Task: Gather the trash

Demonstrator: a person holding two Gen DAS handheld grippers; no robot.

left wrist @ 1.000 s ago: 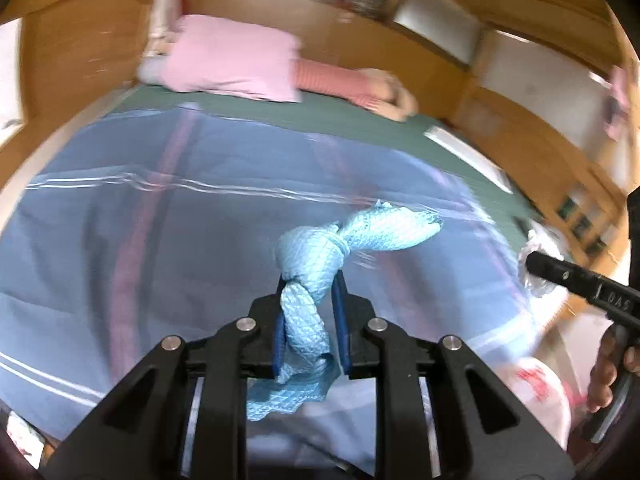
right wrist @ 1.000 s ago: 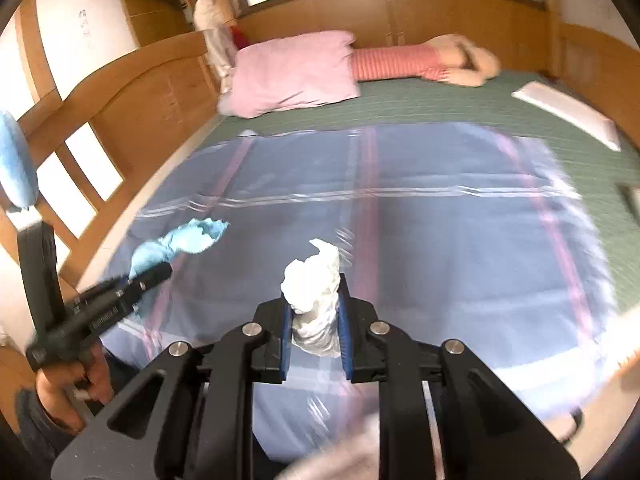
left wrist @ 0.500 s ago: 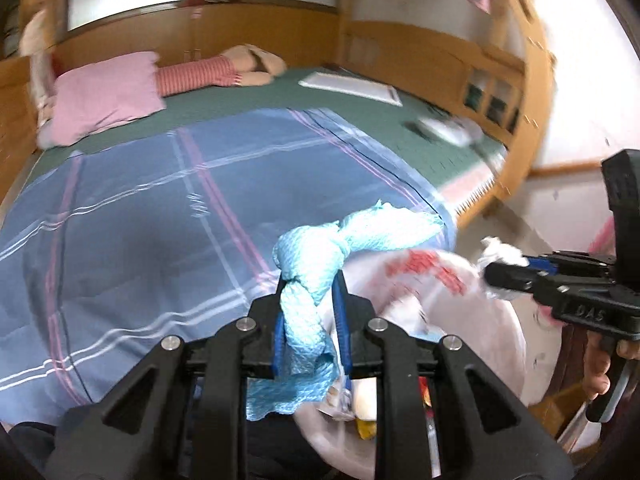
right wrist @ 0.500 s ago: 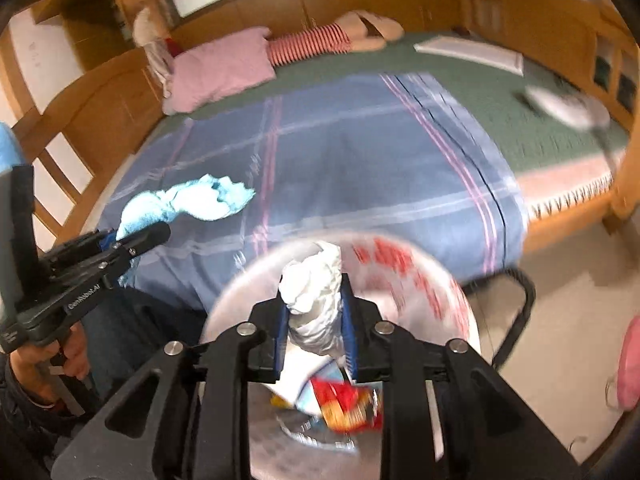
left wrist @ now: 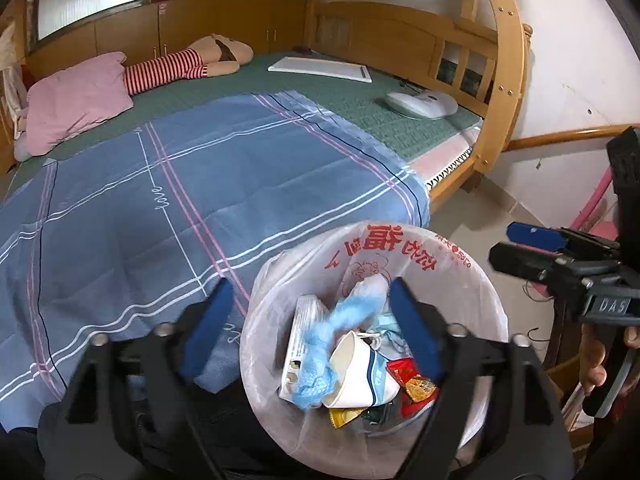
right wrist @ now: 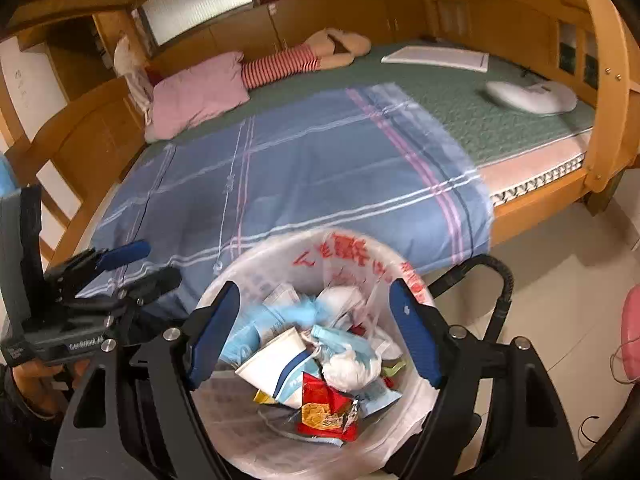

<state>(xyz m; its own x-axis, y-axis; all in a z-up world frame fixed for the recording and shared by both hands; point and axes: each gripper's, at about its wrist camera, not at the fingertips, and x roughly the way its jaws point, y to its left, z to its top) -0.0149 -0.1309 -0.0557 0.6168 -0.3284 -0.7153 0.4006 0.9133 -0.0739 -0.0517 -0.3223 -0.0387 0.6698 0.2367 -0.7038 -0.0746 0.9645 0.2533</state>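
A trash bin lined with a white bag with red print (left wrist: 460, 276) (right wrist: 248, 272) stands at the foot of the bed. My left gripper (left wrist: 310, 328) is open and empty above it. The light blue cloth (left wrist: 320, 356) lies in the bin on a paper cup (left wrist: 356, 376) and snack wrappers (left wrist: 416, 384). My right gripper (right wrist: 314, 336) is open and empty above the bin too. The white crumpled tissue (right wrist: 352, 366) lies inside on the trash, beside the blue cloth (right wrist: 256, 328) and a red wrapper (right wrist: 324, 412).
The bed with a blue plaid sheet (left wrist: 200, 184) (right wrist: 320, 172) lies beyond the bin. A pink pillow (left wrist: 76, 100), a striped doll (left wrist: 184, 66), a white board (left wrist: 320, 68) and a white device (left wrist: 420, 104) lie on it. The wooden bed frame (left wrist: 504, 80) stands right.
Both grippers moved from over the bed to above the bin and opened. The blue cloth and the white tissue dropped into the bin.
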